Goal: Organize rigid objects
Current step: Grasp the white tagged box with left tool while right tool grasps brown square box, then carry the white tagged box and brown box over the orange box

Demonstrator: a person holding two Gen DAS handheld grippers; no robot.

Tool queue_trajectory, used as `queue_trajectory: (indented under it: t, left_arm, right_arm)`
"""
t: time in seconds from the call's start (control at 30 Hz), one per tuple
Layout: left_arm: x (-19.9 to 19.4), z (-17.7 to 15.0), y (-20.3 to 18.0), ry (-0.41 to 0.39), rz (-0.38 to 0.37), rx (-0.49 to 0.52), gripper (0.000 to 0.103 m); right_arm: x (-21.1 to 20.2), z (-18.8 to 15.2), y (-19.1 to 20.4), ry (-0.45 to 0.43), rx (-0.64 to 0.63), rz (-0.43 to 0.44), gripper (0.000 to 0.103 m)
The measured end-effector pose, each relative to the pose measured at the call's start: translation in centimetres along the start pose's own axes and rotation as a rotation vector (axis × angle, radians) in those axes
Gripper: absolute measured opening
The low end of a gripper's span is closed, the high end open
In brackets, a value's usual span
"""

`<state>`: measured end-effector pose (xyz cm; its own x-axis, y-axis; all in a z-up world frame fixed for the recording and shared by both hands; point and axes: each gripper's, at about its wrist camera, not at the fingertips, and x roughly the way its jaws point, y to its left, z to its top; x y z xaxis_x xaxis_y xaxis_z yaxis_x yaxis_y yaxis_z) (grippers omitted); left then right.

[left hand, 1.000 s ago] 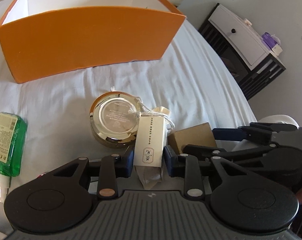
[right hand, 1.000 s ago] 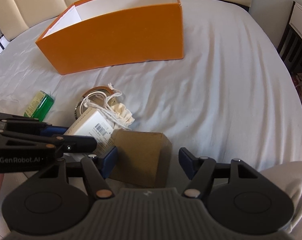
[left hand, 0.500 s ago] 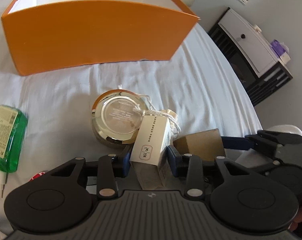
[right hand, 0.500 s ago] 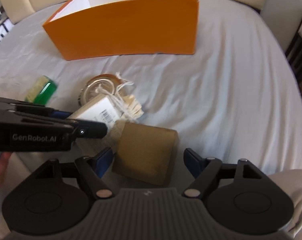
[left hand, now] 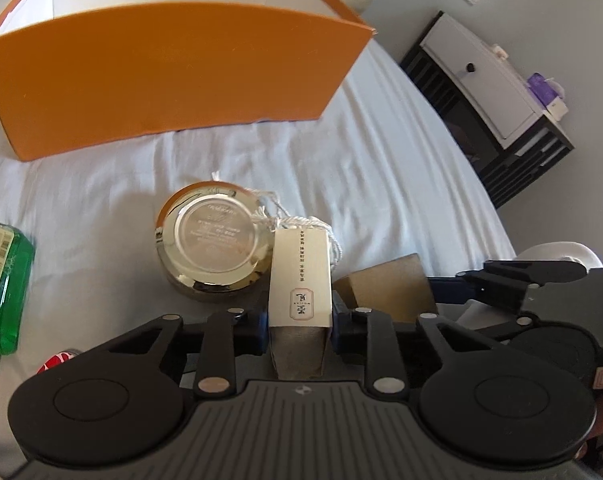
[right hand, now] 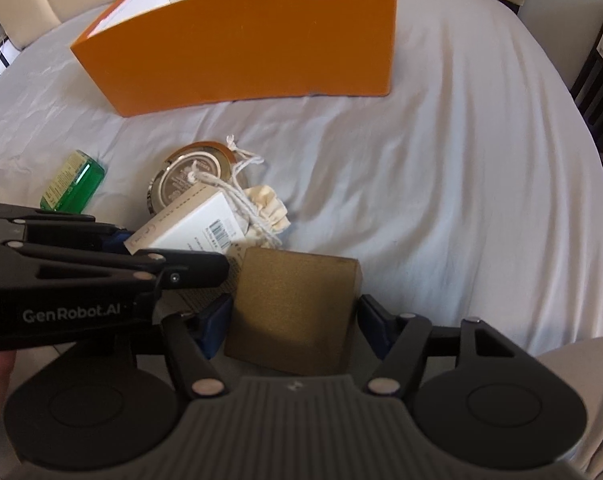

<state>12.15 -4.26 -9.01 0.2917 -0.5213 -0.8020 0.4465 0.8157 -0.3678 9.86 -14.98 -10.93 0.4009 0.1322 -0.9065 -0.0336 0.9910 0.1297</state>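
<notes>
My left gripper (left hand: 300, 320) is shut on a narrow white carton (left hand: 300, 276), pads pressed to its two long sides. The carton points away from me toward a round gold tin (left hand: 213, 240) lying on the bed. My right gripper (right hand: 293, 316) has its jaws closing on a brown cardboard box (right hand: 293, 304), and both blue pads meet its sides. In the right wrist view the left gripper (right hand: 181, 268) crosses from the left, holding the white carton (right hand: 189, 228). A large open orange box (right hand: 241, 48) stands farther back on the sheet.
A green bottle (left hand: 1, 284) lies at the left, with a small red thing (left hand: 57, 360) near it. A cream drawstring pouch (right hand: 265, 208) lies beside the tin. A dark nightstand with a white drawer (left hand: 485, 68) stands past the bed's right edge.
The white carton, tilted before, now sits straight between the left pads. The right jaws widened, then narrowed onto the brown box. The orange box looms larger in both views.
</notes>
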Motion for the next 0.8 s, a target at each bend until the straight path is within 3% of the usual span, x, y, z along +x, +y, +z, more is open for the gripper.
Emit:
queue_trajectory:
  t: [0.4,0.8]
  left_arm:
    - [-4.7,0.7,0.0,-0.157,0.0,-0.012,0.03]
    - [-10.2,5.9,-0.6,-0.345,0.043,0.017,0.03]
  right_arm:
    - [-3.8,0.1,0.4,-0.138,-0.032,-0.003,0.063]
    - [-8.3,5.8,1.8,-0.296,-0.13,0.014,0.063]
